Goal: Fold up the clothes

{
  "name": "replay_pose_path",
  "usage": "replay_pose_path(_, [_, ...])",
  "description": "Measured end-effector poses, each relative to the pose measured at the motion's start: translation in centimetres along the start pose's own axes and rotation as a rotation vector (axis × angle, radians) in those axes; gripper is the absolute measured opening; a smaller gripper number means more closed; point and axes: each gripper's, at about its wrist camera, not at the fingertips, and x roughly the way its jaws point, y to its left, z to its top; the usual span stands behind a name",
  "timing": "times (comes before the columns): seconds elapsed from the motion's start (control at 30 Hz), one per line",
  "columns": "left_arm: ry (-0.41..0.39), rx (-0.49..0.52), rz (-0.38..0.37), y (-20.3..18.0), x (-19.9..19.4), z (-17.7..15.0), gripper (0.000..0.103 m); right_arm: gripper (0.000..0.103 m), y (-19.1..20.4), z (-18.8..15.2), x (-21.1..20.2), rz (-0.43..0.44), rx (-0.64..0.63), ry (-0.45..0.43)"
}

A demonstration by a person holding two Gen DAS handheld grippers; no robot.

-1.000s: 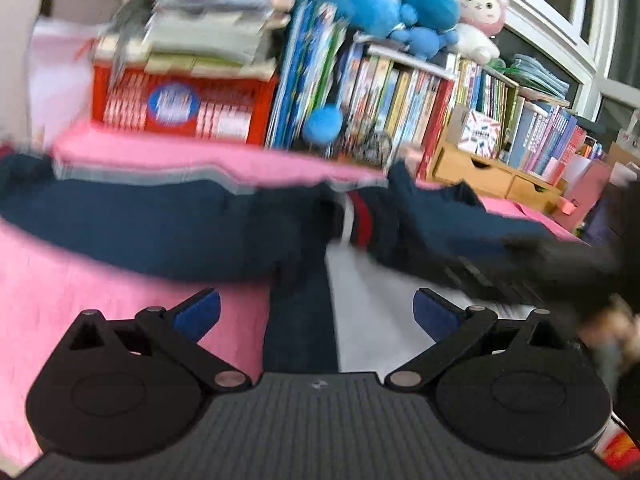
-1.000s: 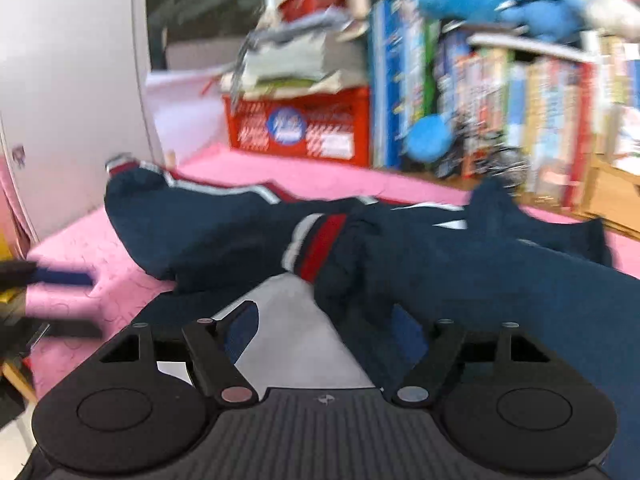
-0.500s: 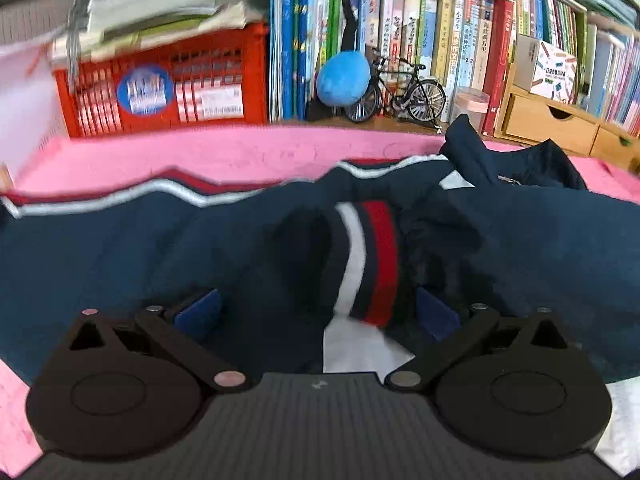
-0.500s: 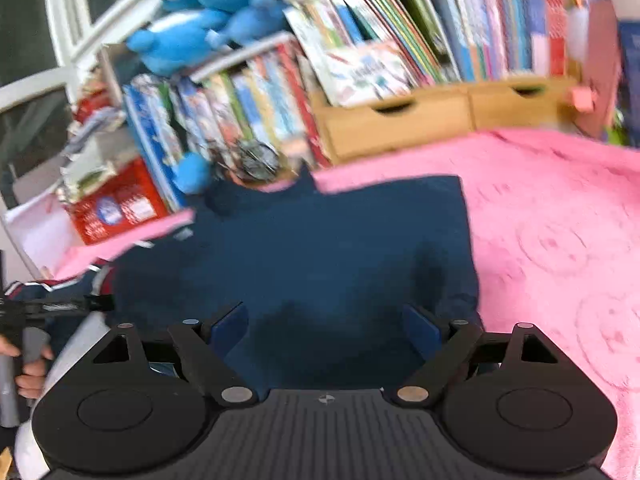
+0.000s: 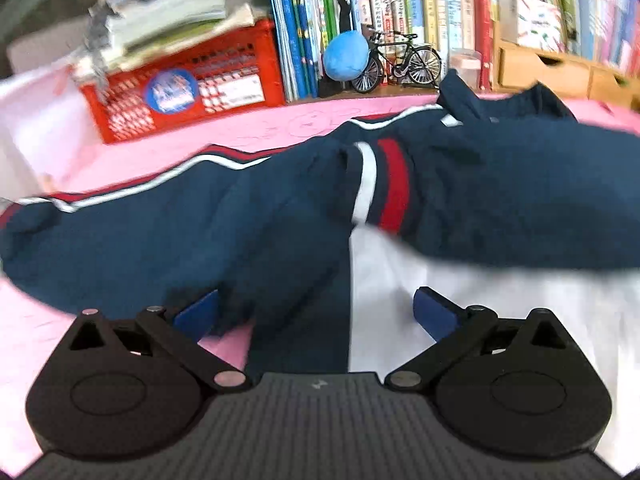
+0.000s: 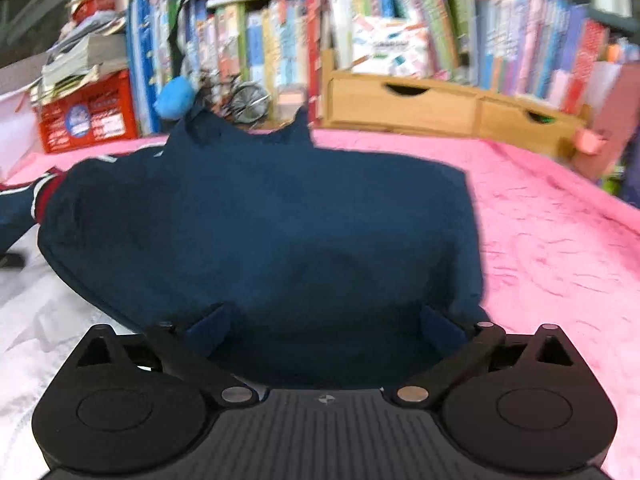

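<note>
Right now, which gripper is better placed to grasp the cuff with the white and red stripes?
Left. The striped cuff lies just ahead of the open left gripper. The right gripper, open too, faces plain navy jacket; its cuff sits far left.

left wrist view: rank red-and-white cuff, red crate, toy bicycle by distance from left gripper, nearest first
1. red-and-white cuff, centre, on the navy garment just ahead of the left gripper.
2. and 3. red crate, back left, and toy bicycle, back centre: too close to call.

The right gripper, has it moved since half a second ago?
Yes. The right gripper swung back left: the wooden drawers slid right in its view, and its jaws have just been opening over the navy garment.
</note>
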Motion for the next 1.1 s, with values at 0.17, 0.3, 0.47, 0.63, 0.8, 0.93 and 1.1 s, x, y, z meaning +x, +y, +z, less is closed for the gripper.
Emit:
replay_pose_path(0.17, [0.009, 0.001, -0.031, -0.4, -5.8, -3.7, 0.103, 0.103, 1.2, -3.0, -8.4, 0.041, -0.009, -0.090])
replay_pose_path(0.3, [0.027, 0.025, -0.059, -1.9, -9.4, -6.6, 0.103, 0.103, 2.0, -6.4, -14.1, 0.018, -0.053, -0.080])
replay_pose_path(0.47, [0.031, 0.047, -0.101, -3.1, -14.1, -10.8, 0.103, 0.103, 5.0, -12.5, -18.2, -0.107, -0.203, 0.016])
replay_pose_path(0.63, [0.035, 0.070, -0.145, -3.5, -18.5, -13.8, 0.103, 0.103, 6.8, -17.7, -22.0, -0.045, -0.172, 0.031])
replay_pose_path(0.8, [0.031, 0.095, -0.128, -3.6, -19.5, -14.8, 0.103, 0.103, 6.5, -18.5, -23.0, 0.036, -0.070, 0.020])
replay_pose_path(0.93, [0.050, 0.071, -0.127, -3.5, -18.9, -14.9, 0.103, 0.103, 6.4, -18.3, -22.7, 0.019, -0.054, 0.027])
replay_pose_path(1.1, [0.075, 0.062, -0.129, -3.2, -18.8, -15.5, 0.103, 0.103, 6.3, -18.8, -22.7, 0.020, -0.055, 0.033])
